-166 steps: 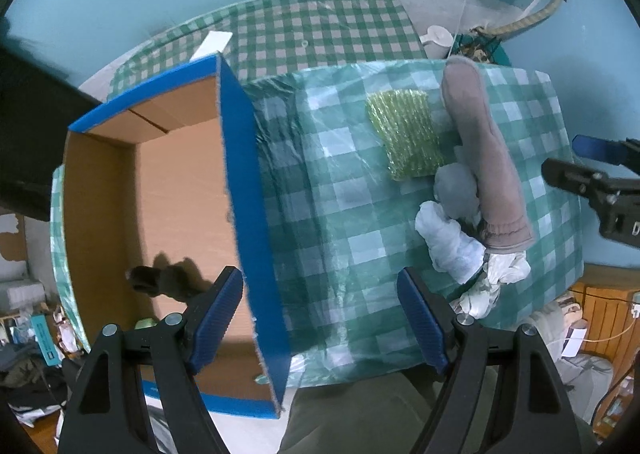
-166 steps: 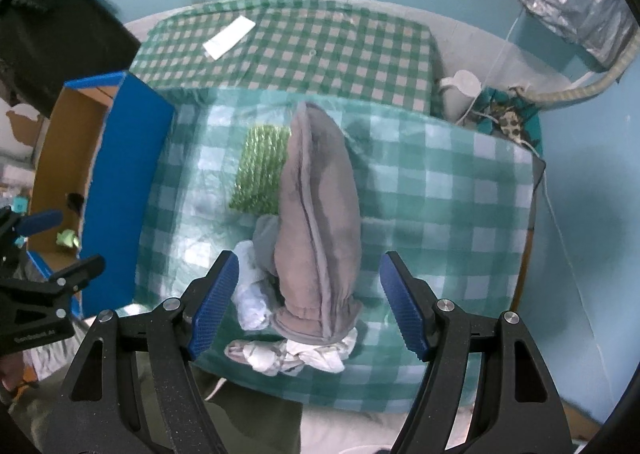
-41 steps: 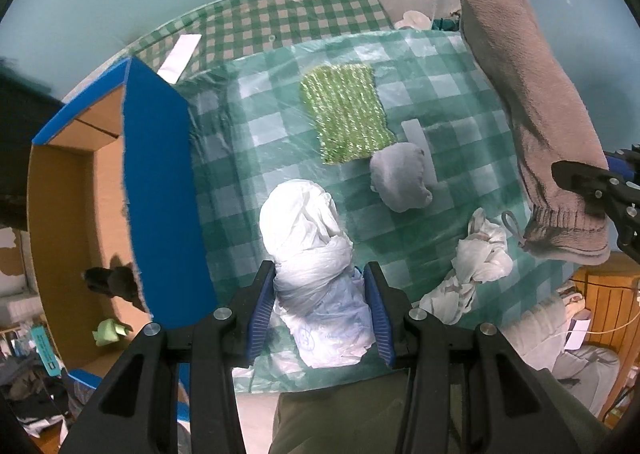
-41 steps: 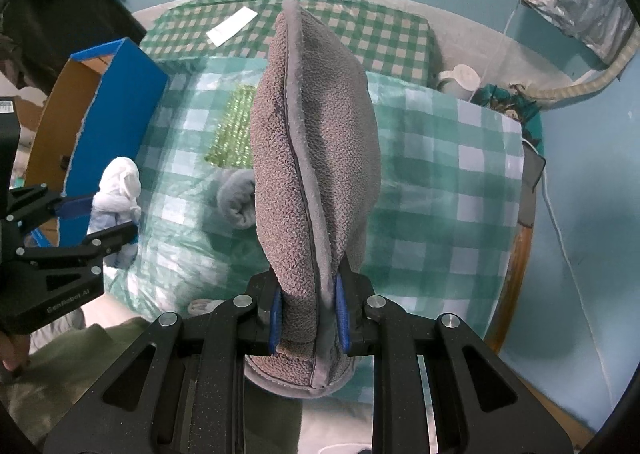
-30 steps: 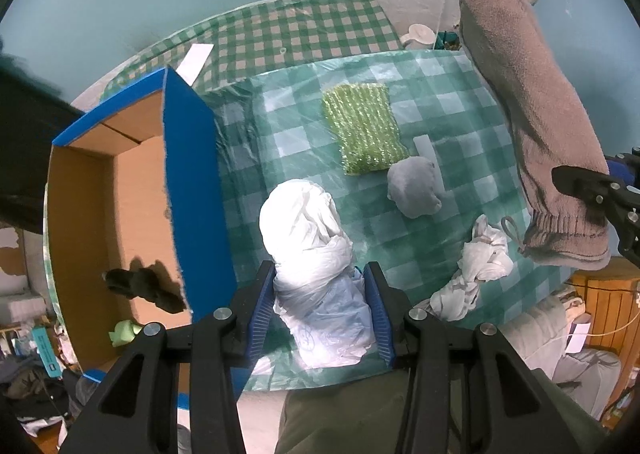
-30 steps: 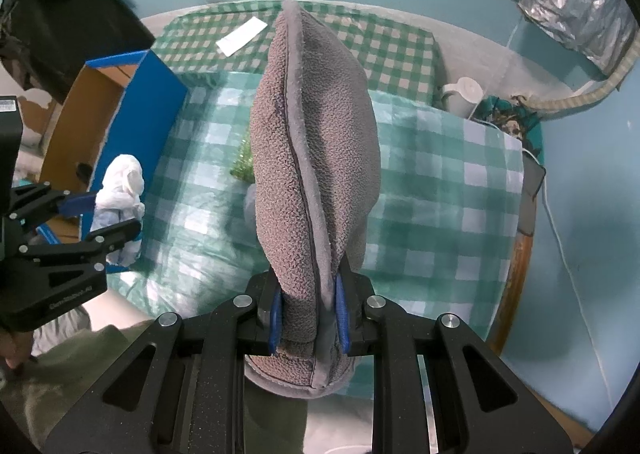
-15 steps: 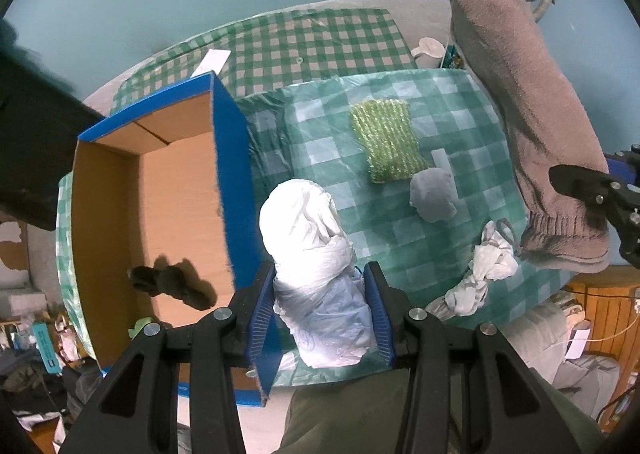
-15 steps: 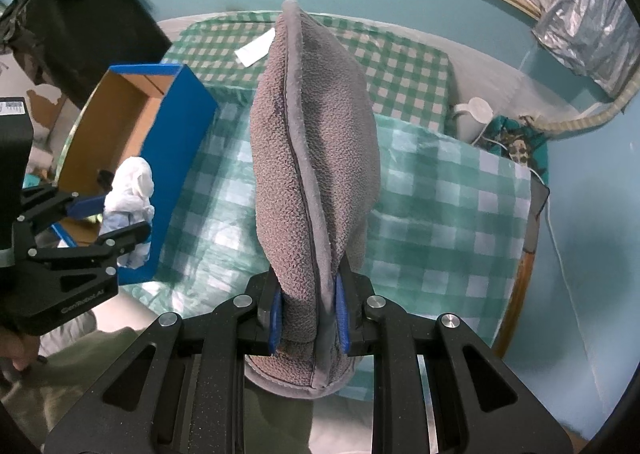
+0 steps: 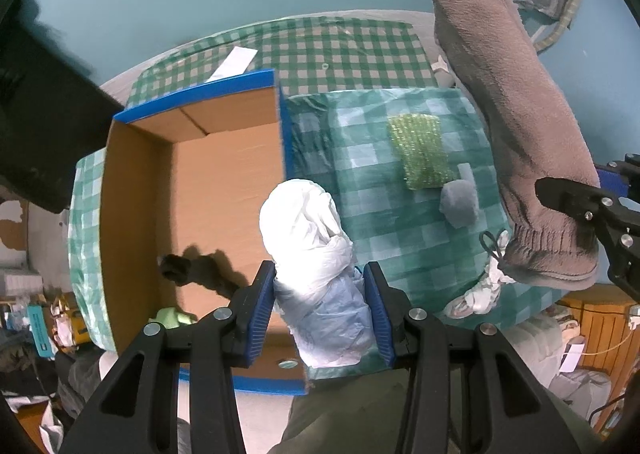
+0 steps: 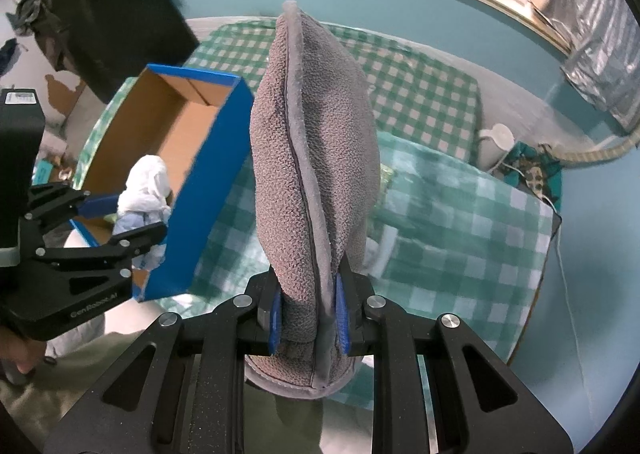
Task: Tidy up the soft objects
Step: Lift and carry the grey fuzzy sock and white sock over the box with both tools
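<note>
- We hold the left gripper (image 9: 320, 306) with its blue pads pinching a white plastic bag bundle (image 9: 308, 238) from both sides; the bundle rises above the fingers, white at the top and pale blue lower down.
- In the left wrist view the bundle hangs over the right wall of an open cardboard box (image 9: 224, 181) with blue outer sides. A small dark object (image 9: 176, 268) and a light green scrap (image 9: 172, 316) lie on the box floor near its front left corner.
- We hold the right gripper (image 10: 310, 314) with its jaws pressed onto the cuff end of a grey fleece mitt (image 10: 314, 157), which stands upright and is lifted clear of the table.
- On the green checked tablecloth (image 9: 360, 173), right of the box, lie a green bubble-wrap piece (image 9: 422, 151), a small grey cloth ball (image 9: 459, 201) touching its near corner, and a crumpled white cloth (image 9: 480, 290) near the front edge.
- A white paper strip (image 9: 234, 63) lies on a second checked surface behind the box.
- The right wrist view shows the left gripper (image 10: 132, 219) holding the bundle (image 10: 144, 189) at the box's near end (image 10: 208, 181).
</note>
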Demonstrator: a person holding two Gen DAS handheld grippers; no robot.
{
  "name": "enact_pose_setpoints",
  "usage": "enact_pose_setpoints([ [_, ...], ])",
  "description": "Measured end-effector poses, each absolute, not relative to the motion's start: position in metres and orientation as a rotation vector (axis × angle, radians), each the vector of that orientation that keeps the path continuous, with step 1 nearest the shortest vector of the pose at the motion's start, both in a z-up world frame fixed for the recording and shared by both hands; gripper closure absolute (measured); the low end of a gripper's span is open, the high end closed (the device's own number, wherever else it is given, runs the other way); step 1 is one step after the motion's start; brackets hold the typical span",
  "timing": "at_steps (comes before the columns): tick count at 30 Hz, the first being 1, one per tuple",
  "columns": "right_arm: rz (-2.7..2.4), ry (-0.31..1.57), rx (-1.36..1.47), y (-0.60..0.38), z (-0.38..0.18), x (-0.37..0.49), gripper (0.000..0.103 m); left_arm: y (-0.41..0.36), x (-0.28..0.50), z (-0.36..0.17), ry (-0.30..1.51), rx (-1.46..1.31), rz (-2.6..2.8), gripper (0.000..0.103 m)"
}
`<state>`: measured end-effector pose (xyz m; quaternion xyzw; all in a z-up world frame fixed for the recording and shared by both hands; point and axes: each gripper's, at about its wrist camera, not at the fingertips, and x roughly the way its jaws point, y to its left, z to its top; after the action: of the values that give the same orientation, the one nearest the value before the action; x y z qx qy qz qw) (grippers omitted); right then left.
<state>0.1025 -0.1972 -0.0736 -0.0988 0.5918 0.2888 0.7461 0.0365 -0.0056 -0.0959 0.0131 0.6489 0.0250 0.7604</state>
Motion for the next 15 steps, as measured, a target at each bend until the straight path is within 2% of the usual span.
enact_pose_setpoints([
  [15, 0.729, 1.271, -0.274, -0.129, -0.062, 0.099, 0.084, 0.058, 0.021, -0.089, 1.41, -0.064, 0.15, 0.058],
])
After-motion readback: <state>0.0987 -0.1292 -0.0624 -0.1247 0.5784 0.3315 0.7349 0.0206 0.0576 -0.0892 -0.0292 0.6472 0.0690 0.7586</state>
